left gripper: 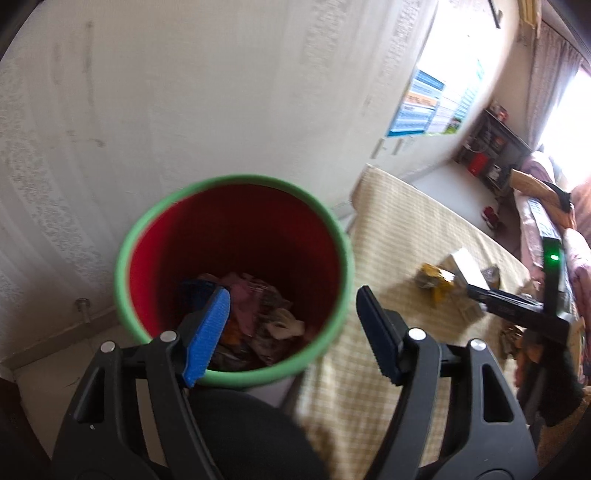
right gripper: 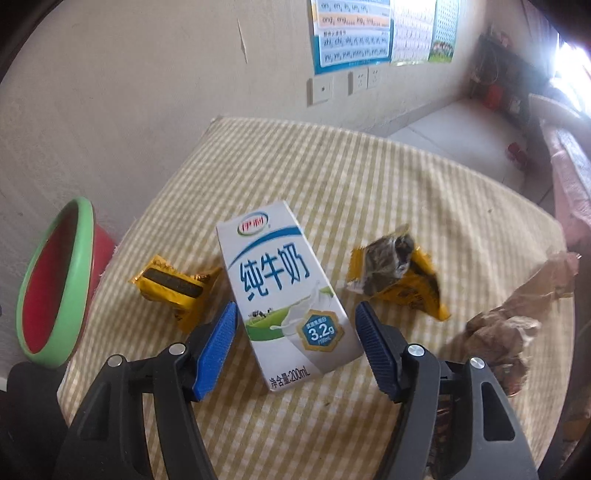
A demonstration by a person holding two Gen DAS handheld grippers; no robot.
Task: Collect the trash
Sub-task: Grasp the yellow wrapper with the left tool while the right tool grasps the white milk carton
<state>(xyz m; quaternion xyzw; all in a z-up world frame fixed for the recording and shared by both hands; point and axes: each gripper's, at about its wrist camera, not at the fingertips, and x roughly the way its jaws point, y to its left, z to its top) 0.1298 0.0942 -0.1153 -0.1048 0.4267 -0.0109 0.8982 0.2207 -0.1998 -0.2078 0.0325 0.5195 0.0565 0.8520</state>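
A red bin with a green rim [left gripper: 325, 218] stands beside the table and holds several pieces of trash [left gripper: 258, 317]. My left gripper [left gripper: 291, 332] is open and empty above the bin's mouth. In the right wrist view my right gripper [right gripper: 295, 347] is open, its fingers either side of a white milk carton [right gripper: 284, 295] lying on the checked tablecloth [right gripper: 351, 177]. A yellow wrapper [right gripper: 173, 288] lies left of the carton, another yellow wrapper [right gripper: 402, 277] lies right of it, and crumpled brown paper [right gripper: 517, 317] lies further right. The bin also shows at the left [right gripper: 81, 258].
The table stands against a pale wall with sockets [right gripper: 362, 79] and a poster [right gripper: 351, 33]. A dark shelf [left gripper: 491, 155] and a bed with pink bedding [left gripper: 543, 206] are at the far right. Tiled floor [left gripper: 55, 354] surrounds the bin.
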